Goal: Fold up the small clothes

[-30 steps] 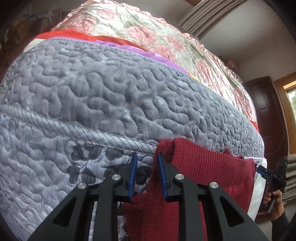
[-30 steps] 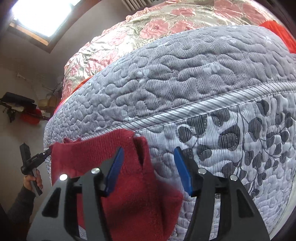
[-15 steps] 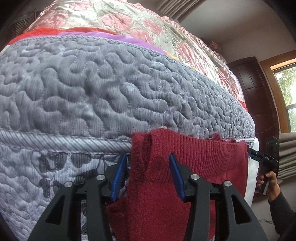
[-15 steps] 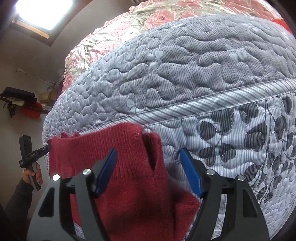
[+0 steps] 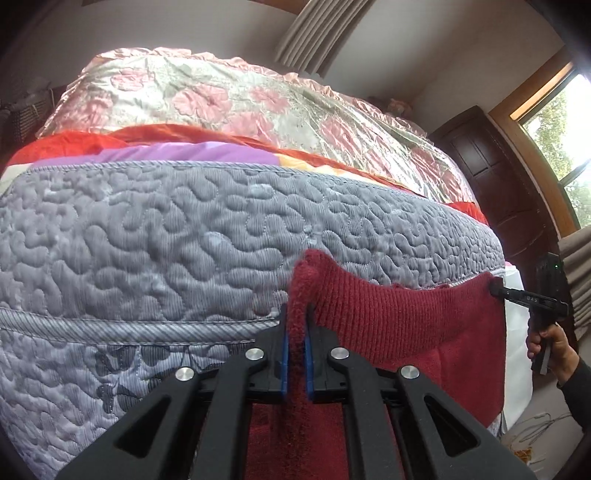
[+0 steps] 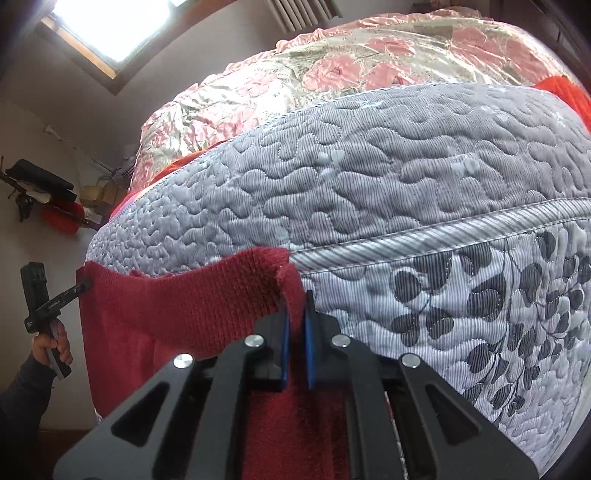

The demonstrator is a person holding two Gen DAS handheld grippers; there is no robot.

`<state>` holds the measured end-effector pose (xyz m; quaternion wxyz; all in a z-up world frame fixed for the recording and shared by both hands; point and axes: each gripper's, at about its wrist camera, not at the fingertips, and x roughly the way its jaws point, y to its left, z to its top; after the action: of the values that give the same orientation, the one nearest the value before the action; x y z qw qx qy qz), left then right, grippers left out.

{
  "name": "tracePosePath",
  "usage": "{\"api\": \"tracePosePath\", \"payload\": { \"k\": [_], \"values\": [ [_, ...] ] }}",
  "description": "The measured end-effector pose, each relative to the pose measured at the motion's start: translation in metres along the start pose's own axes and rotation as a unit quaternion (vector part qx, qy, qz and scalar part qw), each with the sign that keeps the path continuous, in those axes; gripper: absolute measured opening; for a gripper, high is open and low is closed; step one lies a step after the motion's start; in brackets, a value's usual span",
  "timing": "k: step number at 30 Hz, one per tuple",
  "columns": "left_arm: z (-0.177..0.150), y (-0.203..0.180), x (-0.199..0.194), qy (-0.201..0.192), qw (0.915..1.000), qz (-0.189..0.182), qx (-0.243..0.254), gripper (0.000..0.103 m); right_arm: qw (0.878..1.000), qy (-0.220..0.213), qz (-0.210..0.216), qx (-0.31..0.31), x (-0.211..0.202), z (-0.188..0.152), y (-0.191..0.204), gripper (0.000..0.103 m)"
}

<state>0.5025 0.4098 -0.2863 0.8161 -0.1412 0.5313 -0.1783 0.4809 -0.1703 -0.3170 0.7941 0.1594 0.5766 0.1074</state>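
Two grippers were each clamped on an upper corner of a dark red knit garment (image 5: 399, 317). Left gripper (image 5: 295, 354) pinched the left corner between blue pads; right gripper (image 6: 295, 347) pinched the right corner likewise. Garment hung stretched between them against the near side of a grey quilted mattress (image 5: 155, 240).

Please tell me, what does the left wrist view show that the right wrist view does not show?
Only the left wrist view shows a dark wooden door. Only the right wrist view shows a bright skylight window. Both show the dark red knitted garment hanging against the grey quilted mattress, with the left gripper and right gripper shut on its corners.
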Motion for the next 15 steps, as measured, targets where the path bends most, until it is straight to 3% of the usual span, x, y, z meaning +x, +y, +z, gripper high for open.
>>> {"api": "tracePosePath", "payload": {
  "k": [4,7,8,9,10,13,15],
  "values": [
    [-0.011,0.018,0.013,0.007,0.9996,0.017,-0.020,0.006,1.000,0.007,-0.014,0.016,0.019,-0.003,-0.013,0.005],
    [-0.021,0.030,0.040,0.053,0.9963,0.056,-0.037,0.016,0.999,0.020,-0.011,0.033,0.031,-0.006,-0.019,0.010],
    [-0.021,0.030,0.038,0.051,0.9963,0.058,-0.037,0.022,0.999,0.019,-0.008,0.036,0.026,-0.007,-0.019,0.019],
    [-0.020,0.028,0.033,0.052,0.9959,0.062,-0.041,0.029,0.999,0.009,-0.007,0.036,0.015,-0.008,-0.017,0.026],
    [-0.019,0.026,0.025,0.051,0.9949,0.075,-0.043,0.043,0.999,-0.001,-0.004,0.032,0.001,-0.012,-0.015,0.026],
    [-0.026,0.011,-0.026,0.003,0.9922,0.123,-0.023,0.044,0.999,-0.012,0.026,0.029,-0.043,-0.041,-0.001,0.027],
    [-0.041,-0.007,-0.059,-0.023,0.9966,0.075,-0.024,0.046,0.999,0.012,0.049,0.019,-0.059,-0.074,0.014,0.027]
  ]
}}
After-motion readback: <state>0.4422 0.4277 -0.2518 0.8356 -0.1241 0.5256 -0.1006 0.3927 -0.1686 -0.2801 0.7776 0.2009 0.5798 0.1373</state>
